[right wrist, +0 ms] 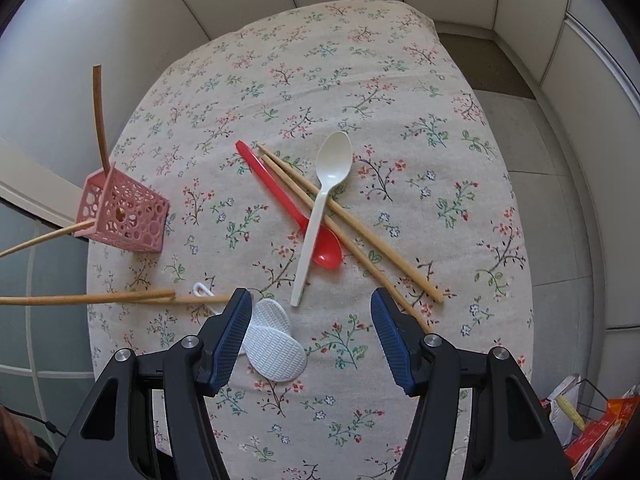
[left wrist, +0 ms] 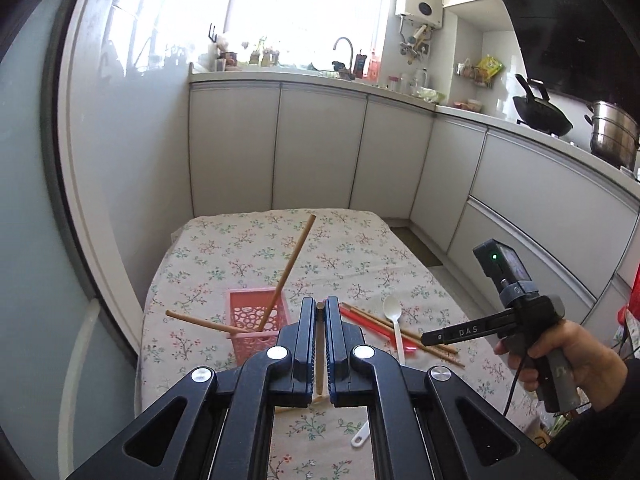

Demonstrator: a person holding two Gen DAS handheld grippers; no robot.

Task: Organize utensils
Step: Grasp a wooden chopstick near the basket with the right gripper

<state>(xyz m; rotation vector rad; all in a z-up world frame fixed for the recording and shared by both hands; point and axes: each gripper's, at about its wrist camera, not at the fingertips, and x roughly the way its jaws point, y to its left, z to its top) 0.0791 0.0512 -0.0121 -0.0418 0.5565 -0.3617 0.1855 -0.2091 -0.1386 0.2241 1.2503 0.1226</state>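
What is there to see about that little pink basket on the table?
The pink basket is a small boxy holder that looks like plastic, its walls pierced with round holes of mixed sizes. It stands open-topped near the edge of the flowered tablecloth, apart from the loose spoons. Two wooden chopsticks already sit in it, leaning out over the rim in different directions. No gripper touches it.

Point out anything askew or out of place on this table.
The pink basket holds two chopsticks splayed far apart, one jutting sideways over its rim. The red spoon, white spoon and two more chopsticks lie crossed in a heap on the tablecloth.
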